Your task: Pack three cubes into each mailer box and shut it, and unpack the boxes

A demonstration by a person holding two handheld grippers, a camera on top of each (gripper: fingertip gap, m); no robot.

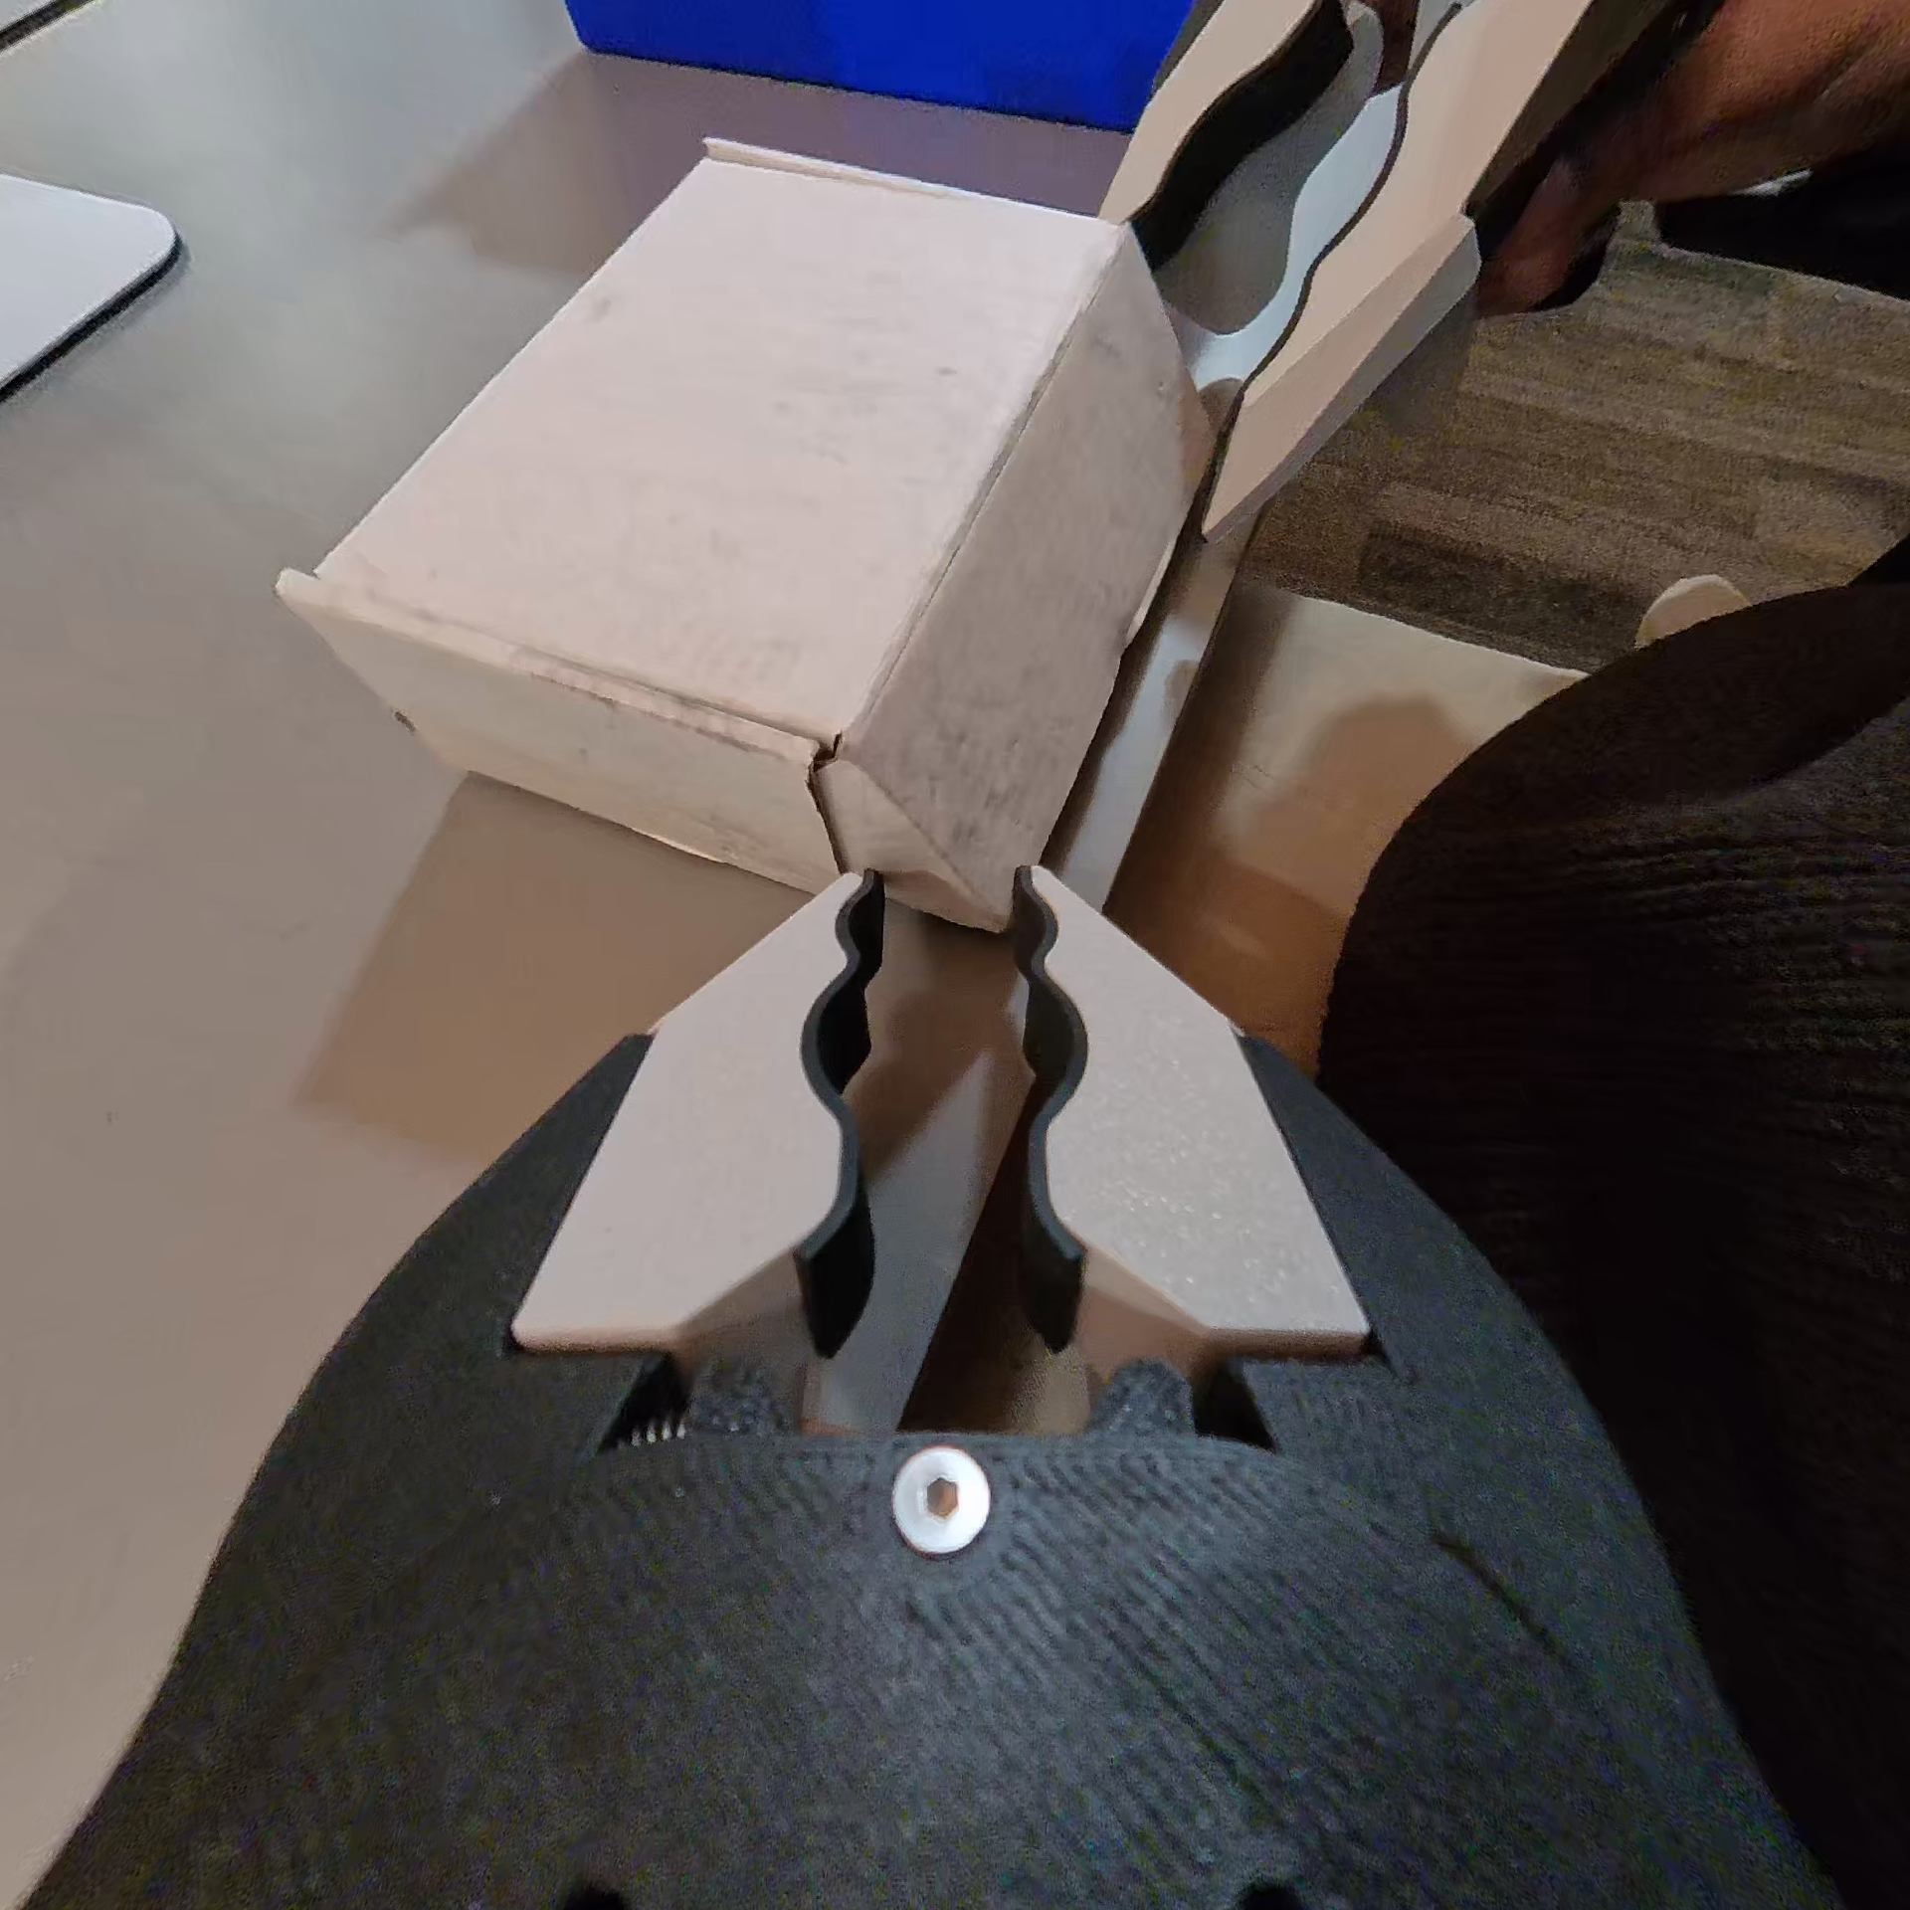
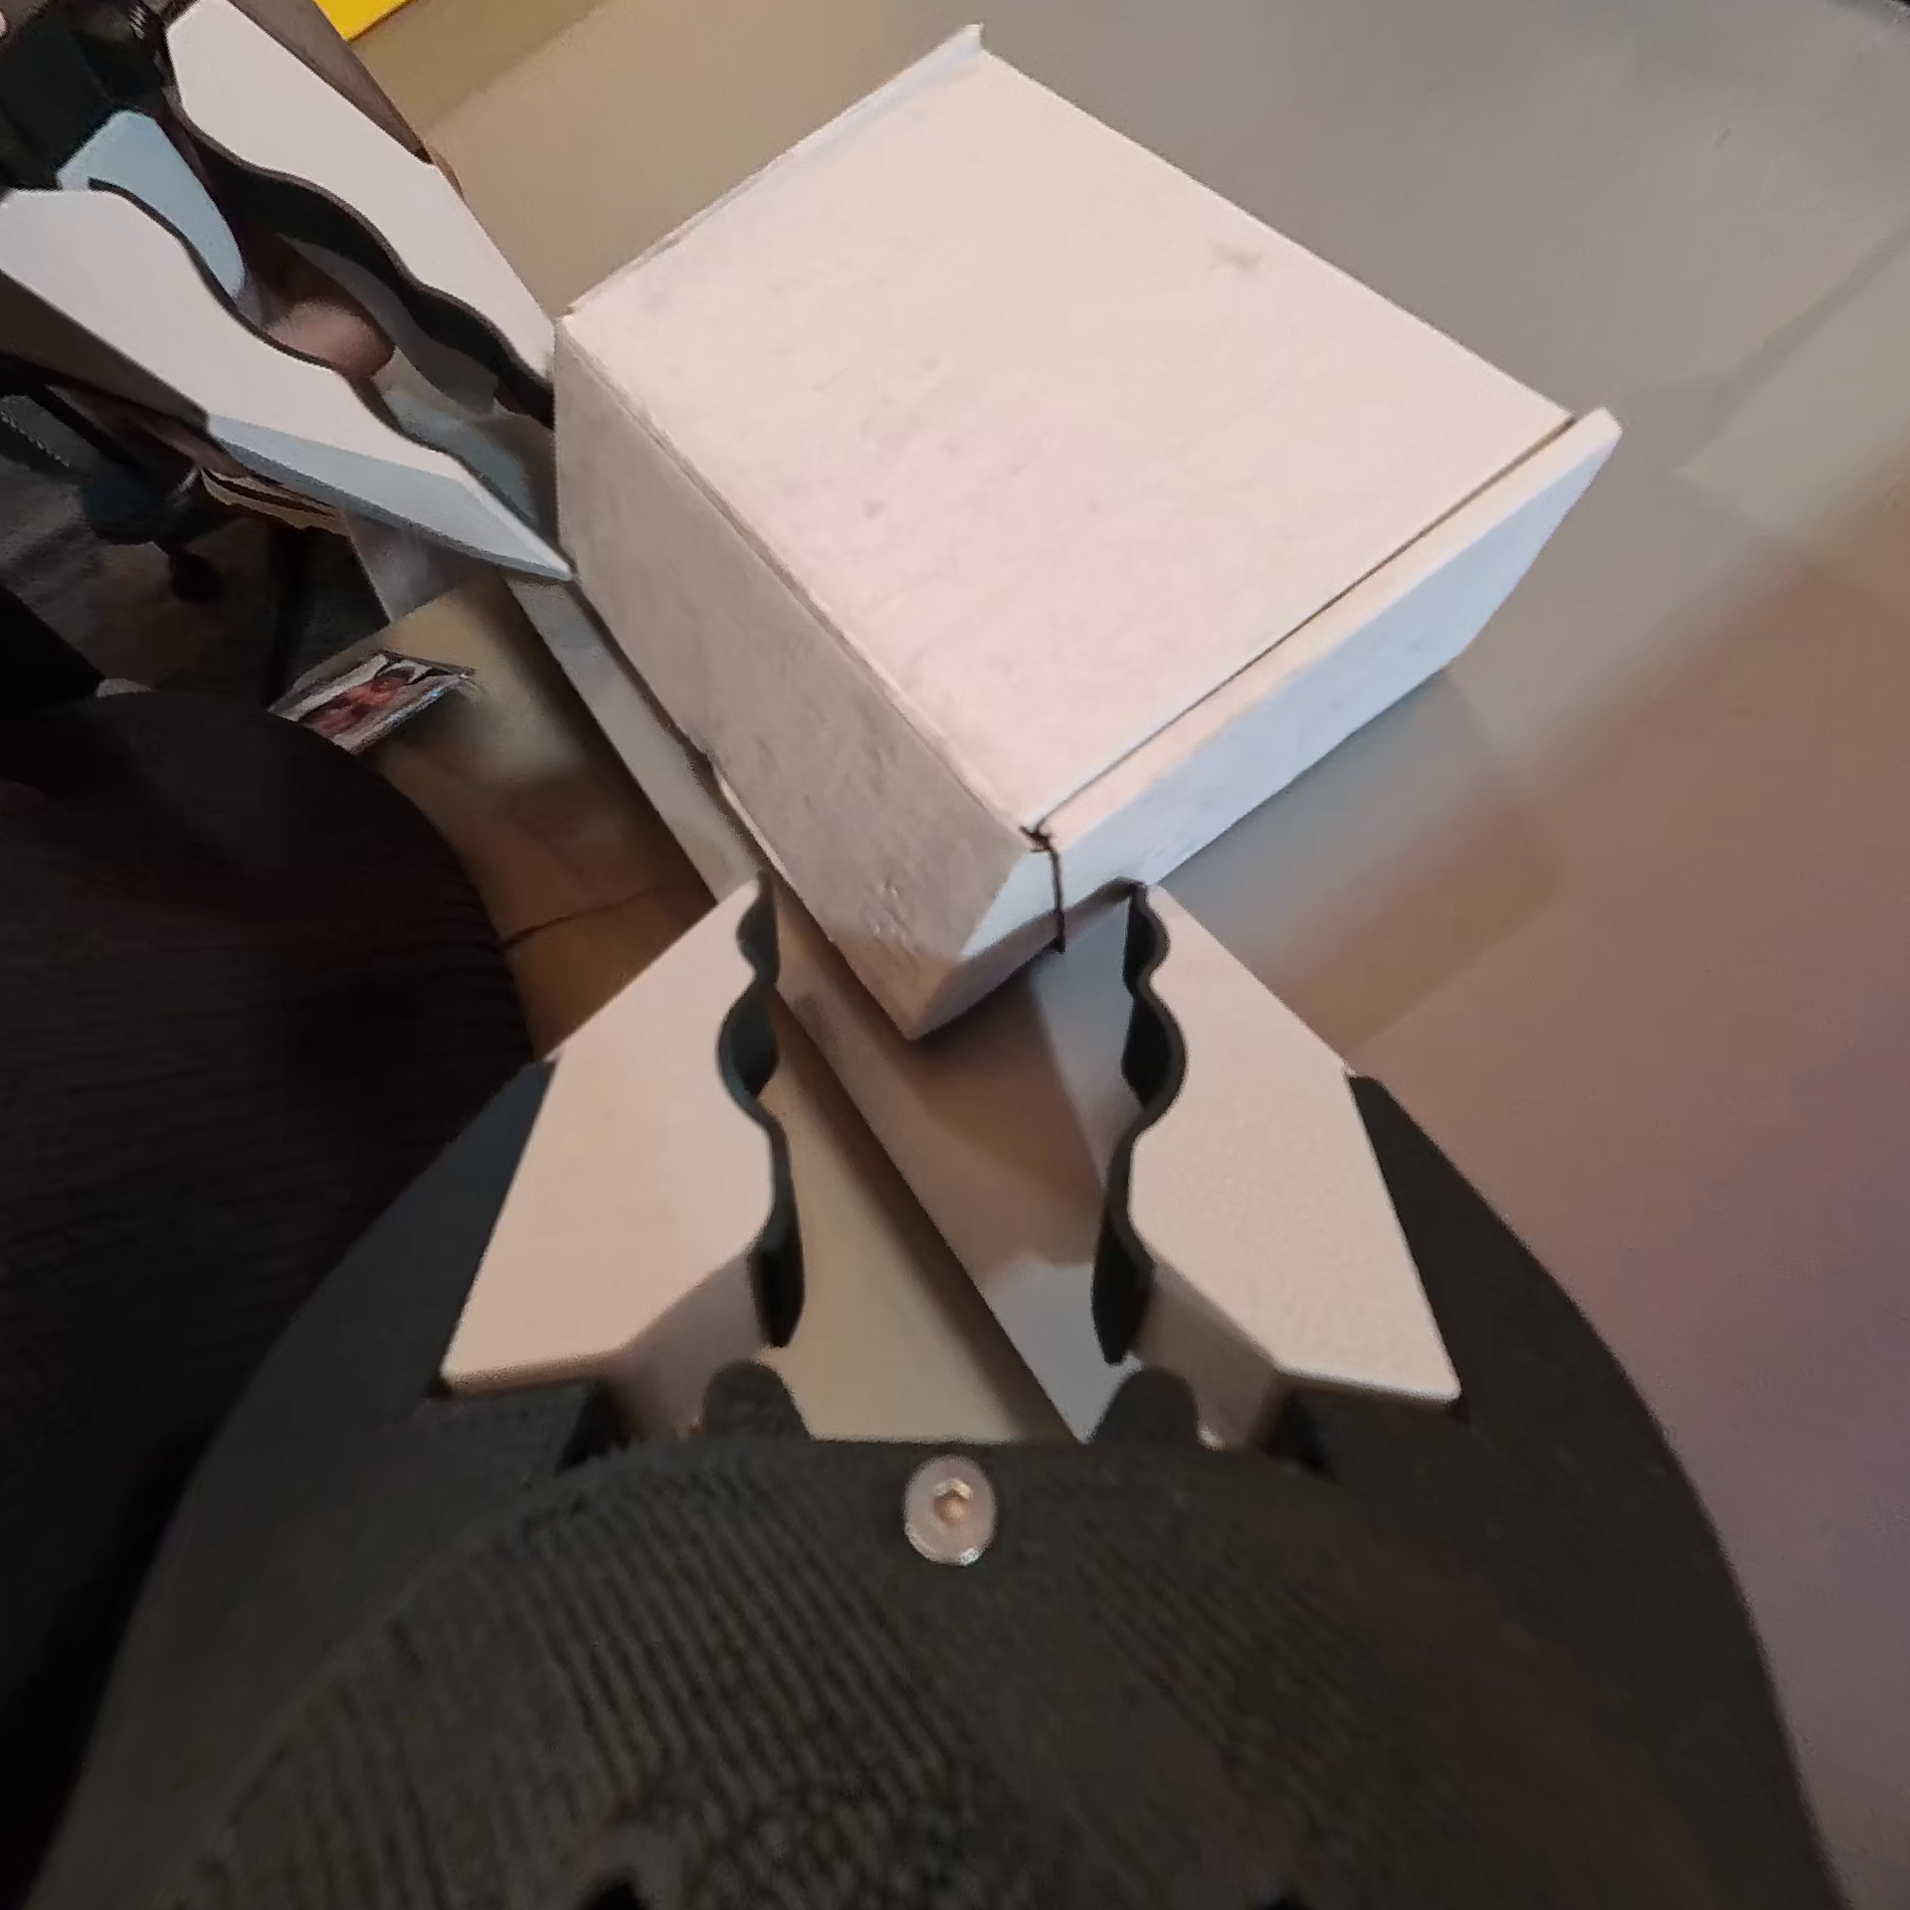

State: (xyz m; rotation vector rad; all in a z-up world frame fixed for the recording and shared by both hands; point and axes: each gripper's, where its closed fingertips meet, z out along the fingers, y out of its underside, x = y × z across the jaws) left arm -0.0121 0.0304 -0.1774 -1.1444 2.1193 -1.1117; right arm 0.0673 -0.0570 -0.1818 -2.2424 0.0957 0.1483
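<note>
A white mailer box (image 1: 724, 496), its lid closed, sits by the table's near edge; it also shows in the right wrist view (image 2: 1034, 465). No cubes are in view. My left gripper (image 1: 949, 887) has its jaws a narrow gap apart, and one near bottom corner of the box pokes in between the tips. My right gripper (image 2: 946, 910) is open wider, with the other near corner between its tips. Each gripper also shows in the other's view, the right gripper (image 1: 1178, 382) and the left gripper (image 2: 558, 475), with tips against the box's front wall.
A blue bin (image 1: 879, 41) stands behind the box. A flat white pad (image 1: 62, 269) lies at the far left. The grey table (image 1: 207, 930) ends just beside the box, above carpet (image 1: 1550, 413). A person's dark clothing (image 1: 1654, 1137) is close on that side.
</note>
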